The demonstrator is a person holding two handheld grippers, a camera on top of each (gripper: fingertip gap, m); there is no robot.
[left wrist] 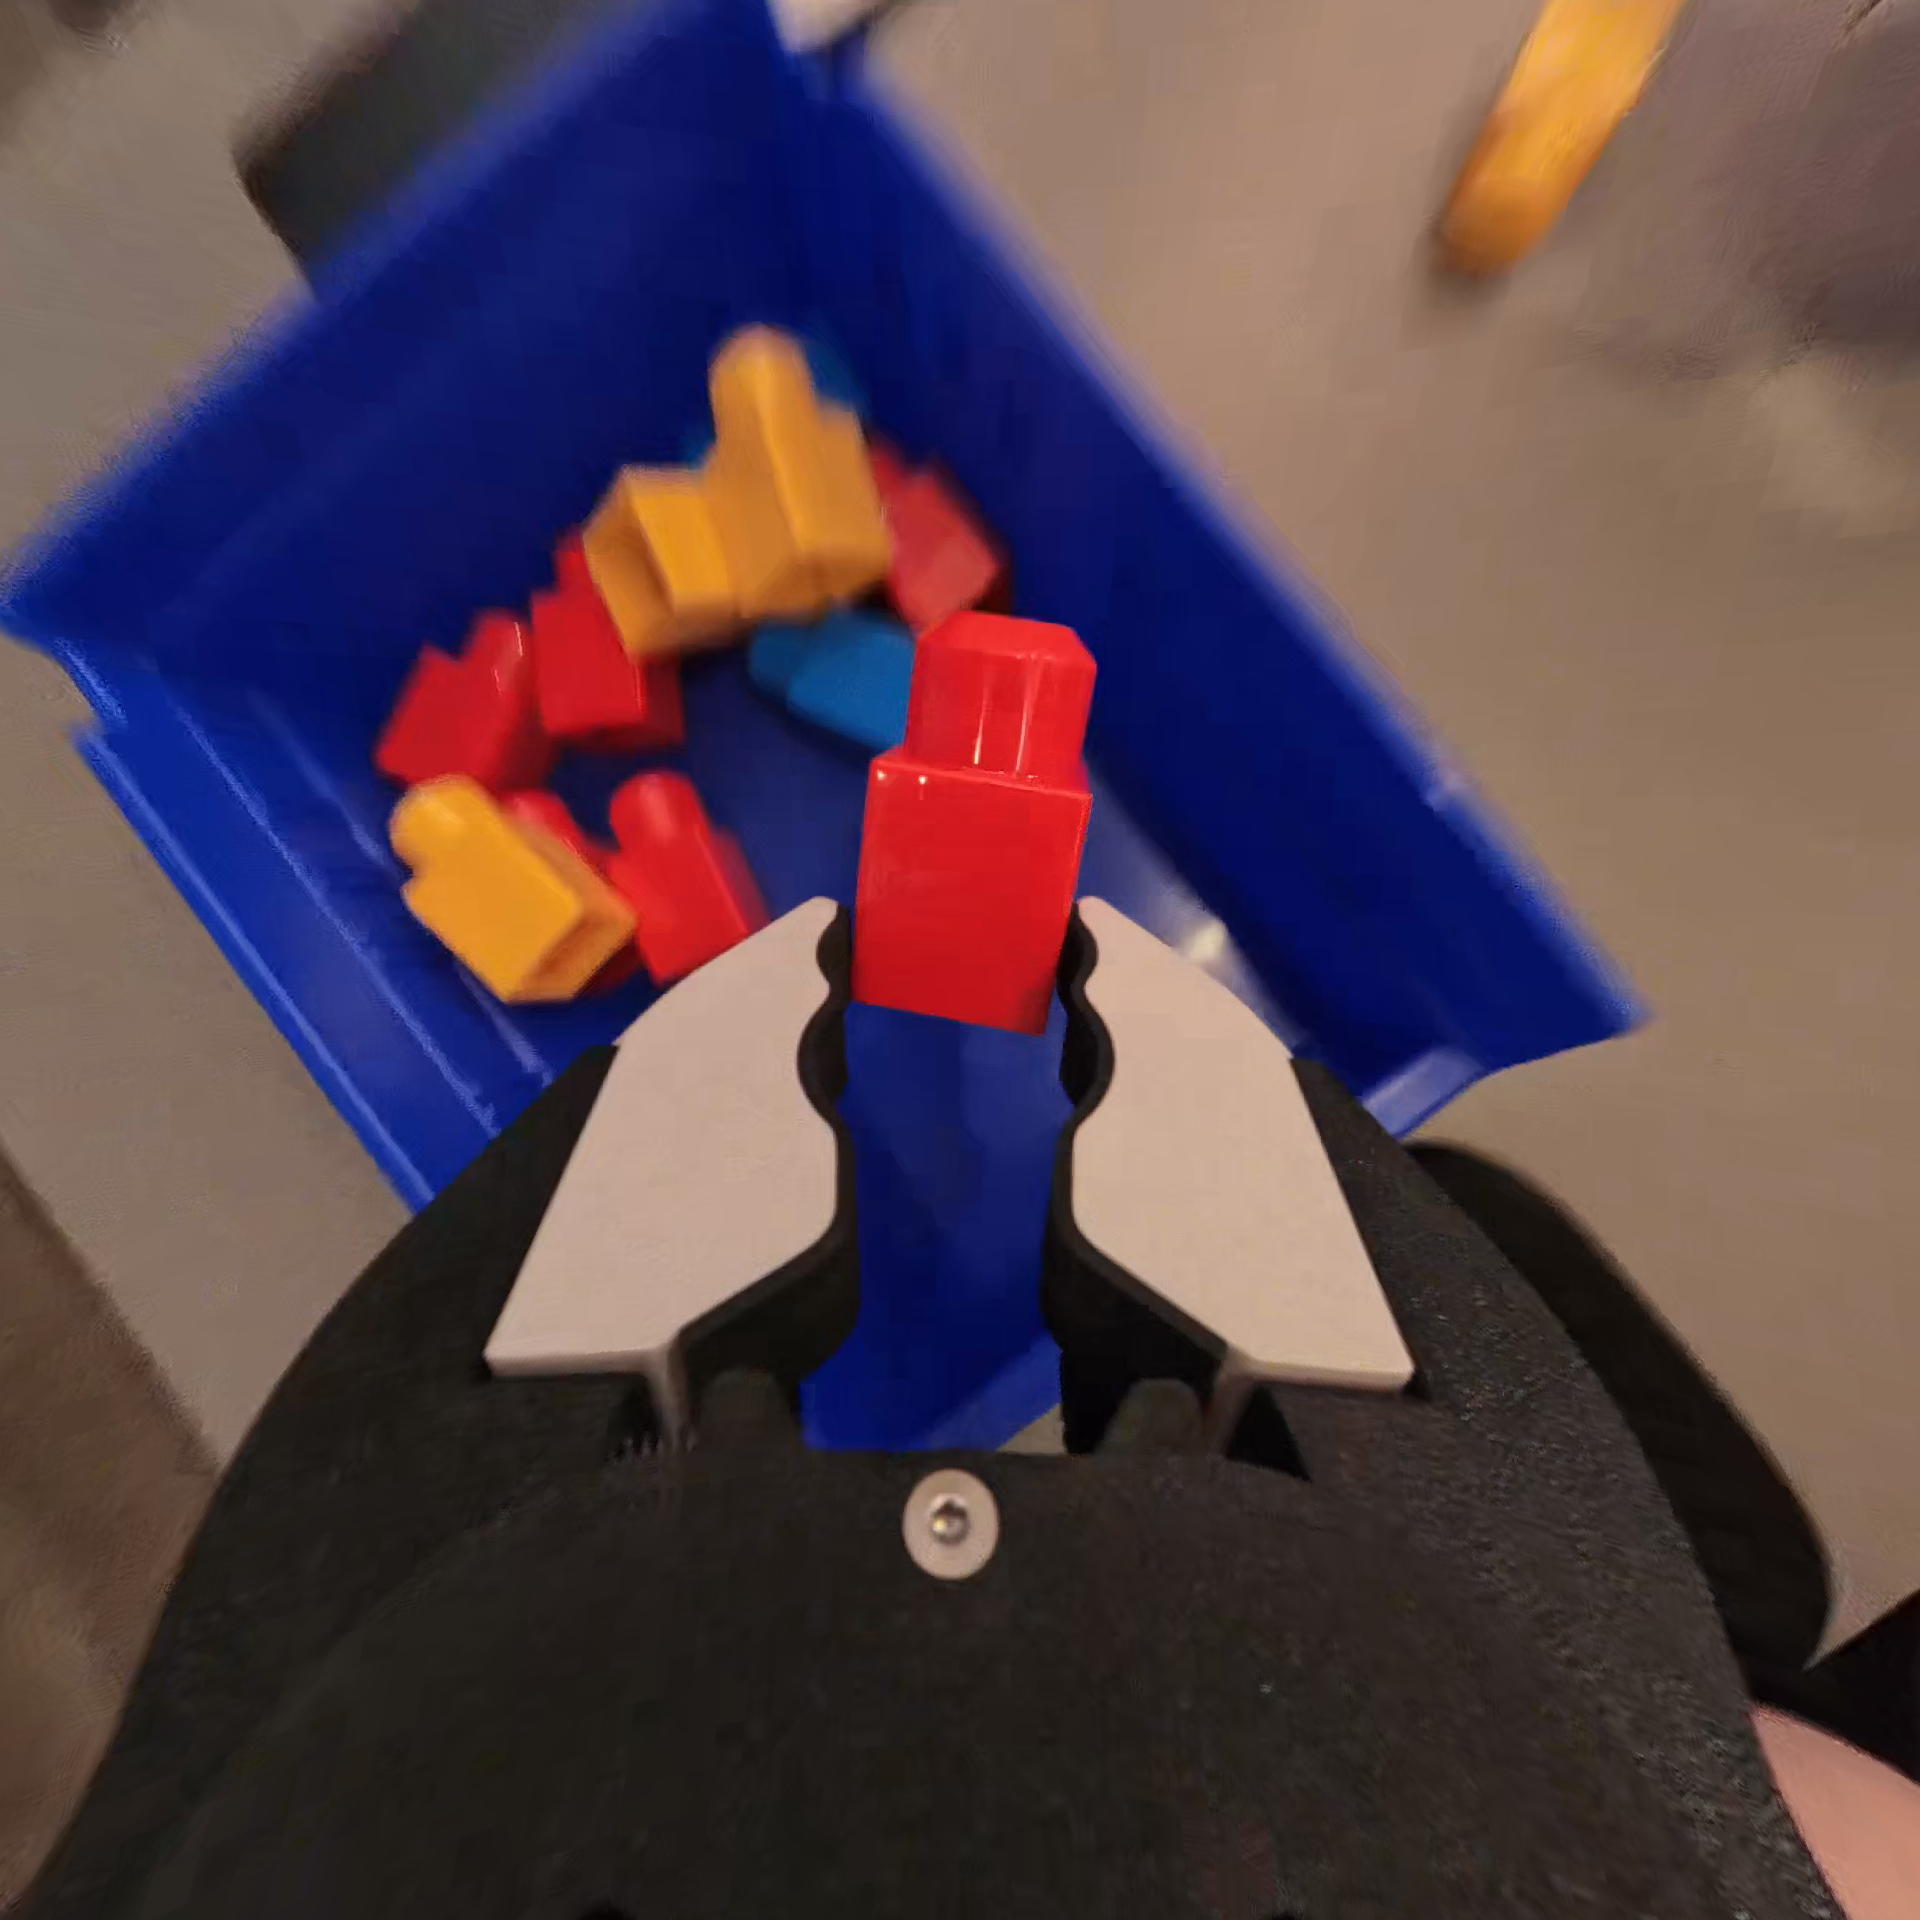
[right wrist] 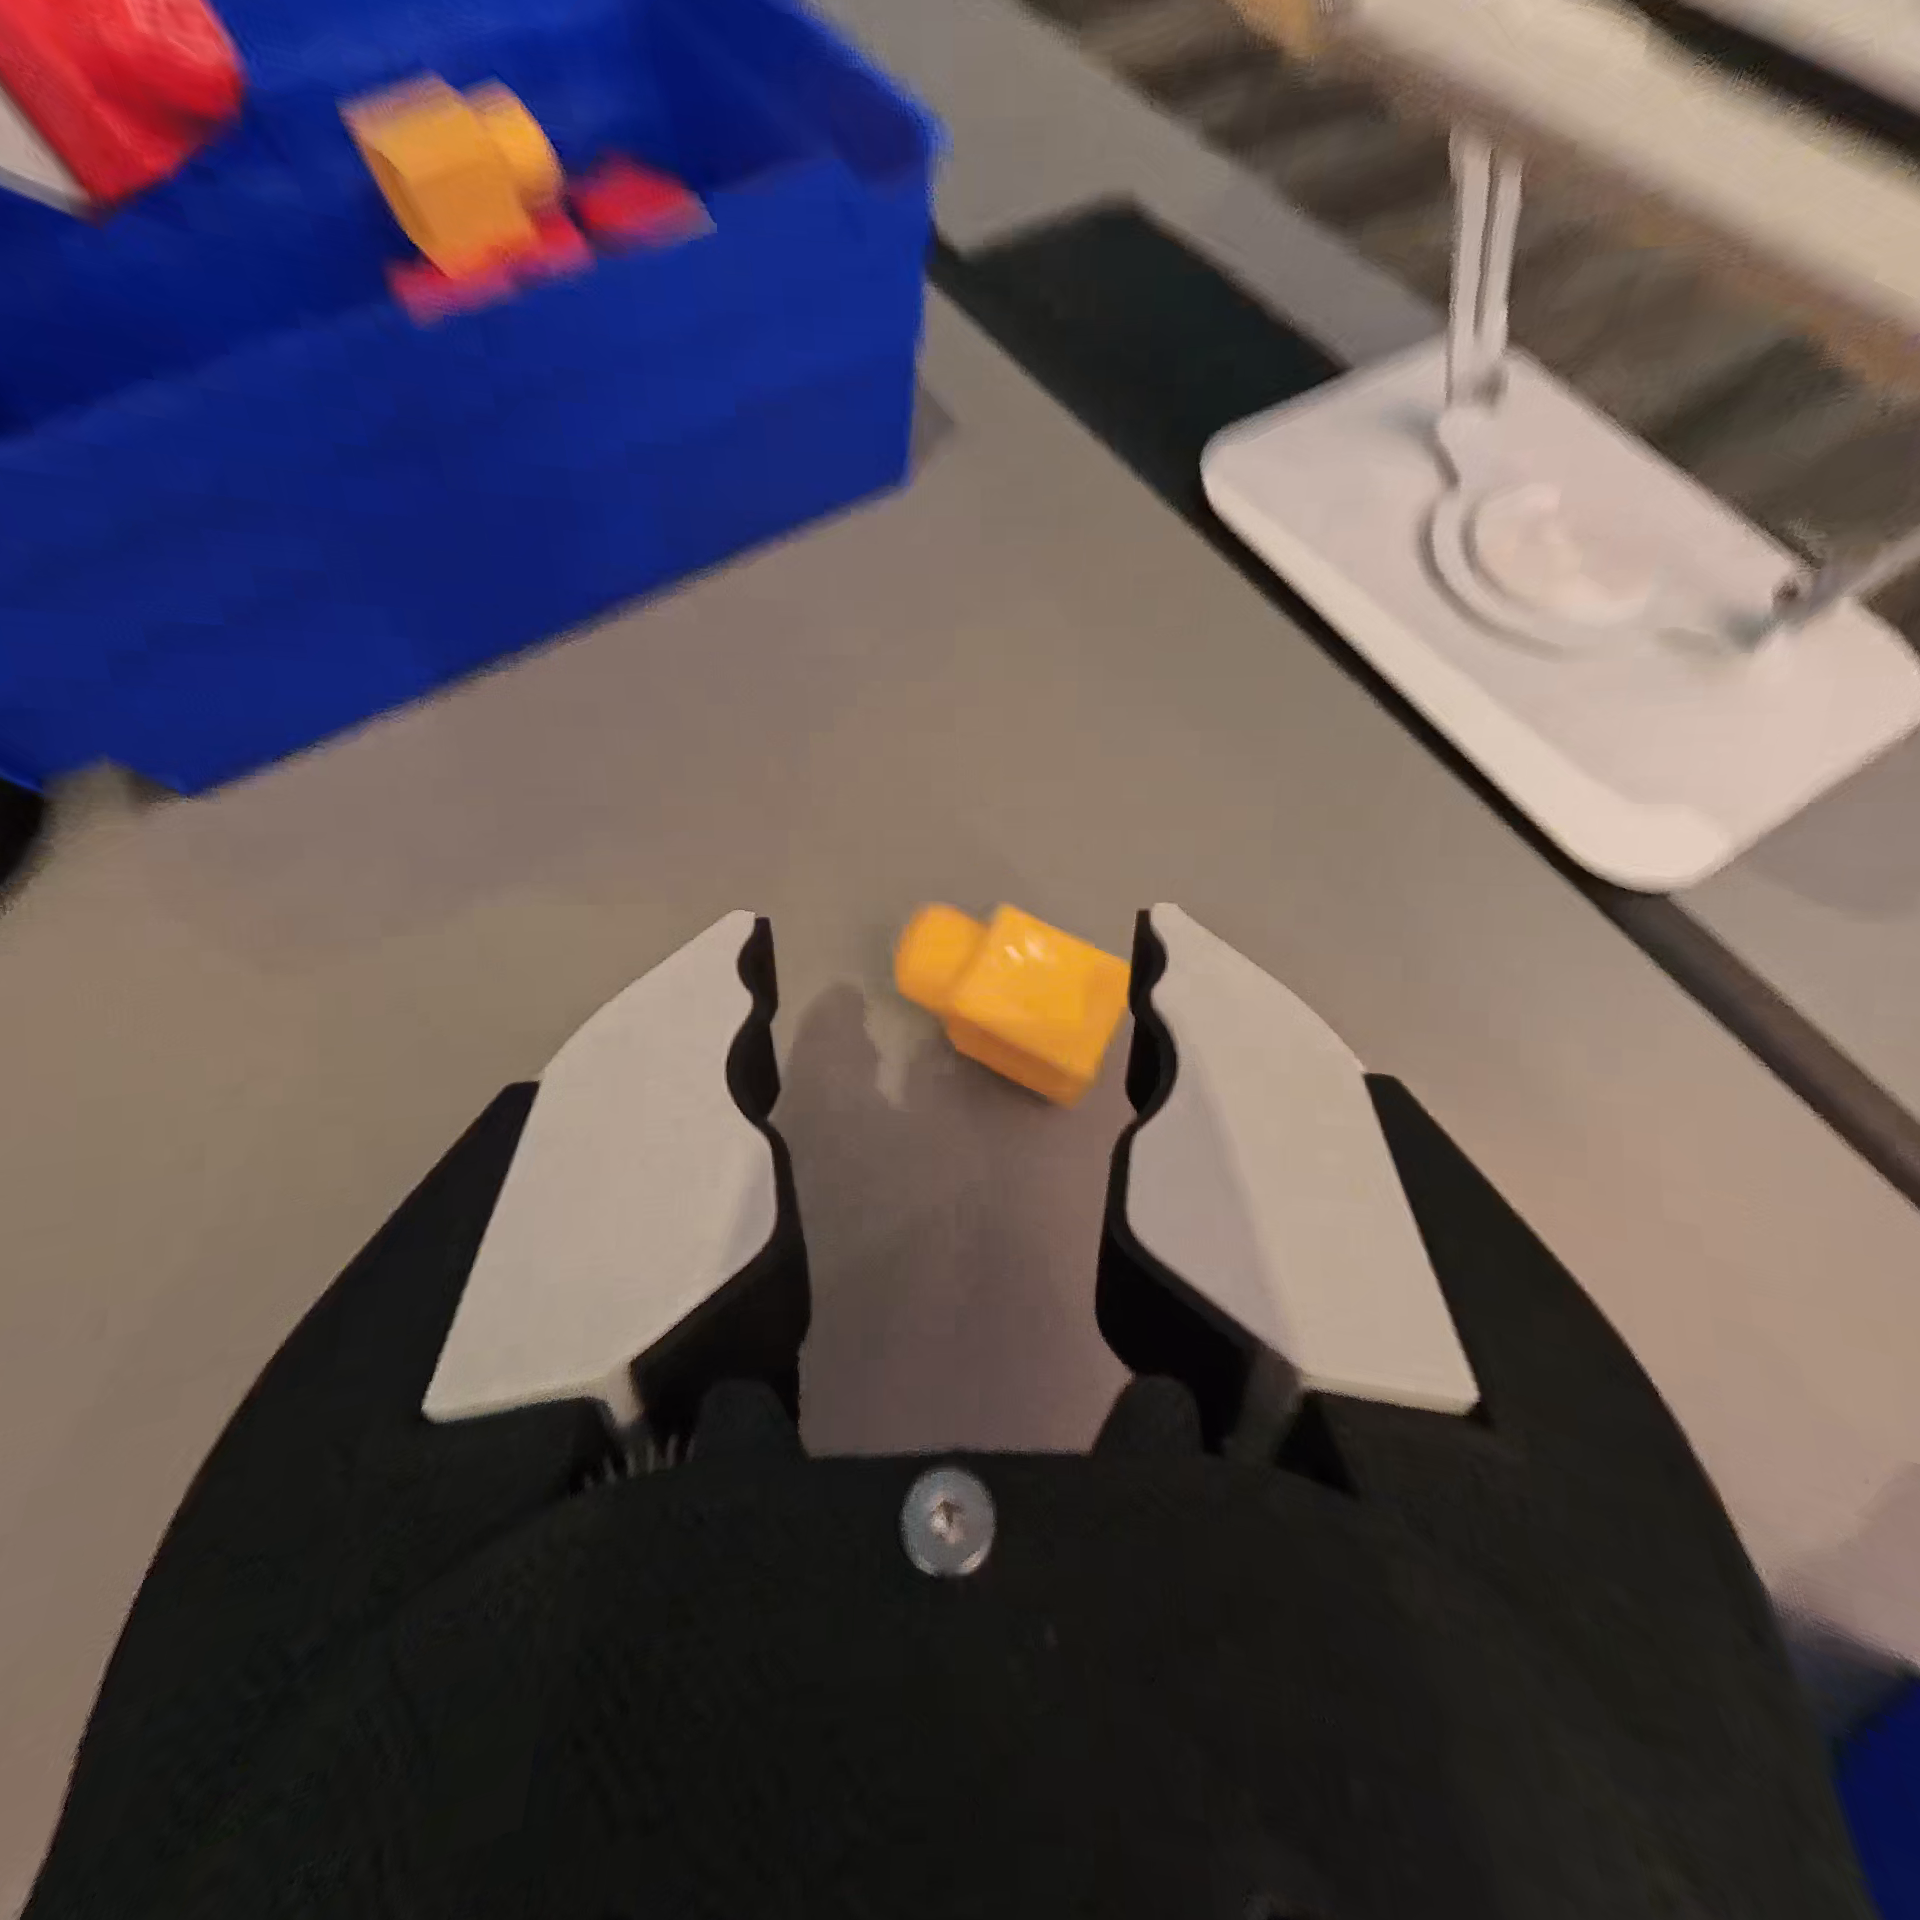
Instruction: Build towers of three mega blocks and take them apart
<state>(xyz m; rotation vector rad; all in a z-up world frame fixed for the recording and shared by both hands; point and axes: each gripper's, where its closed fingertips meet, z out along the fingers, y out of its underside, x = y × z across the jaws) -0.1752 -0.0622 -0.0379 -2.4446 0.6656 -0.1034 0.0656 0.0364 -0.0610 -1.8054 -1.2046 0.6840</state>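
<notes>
My left gripper is shut on a red mega block, stud pointing away, held above a blue bin of several red, yellow and blue blocks. The same red block shows at the top left of the right wrist view, above the bin. My right gripper is open over the grey table. A yellow block lies on its side on the table between the fingers, close to the right finger, with a wide gap to the left finger.
A white stand base with a clear post sits on the table to the right. A blurred yellow block shows at the top right of the left wrist view. A dark table edge runs diagonally behind. Spacing between my two grippers at the tips: around 30 cm.
</notes>
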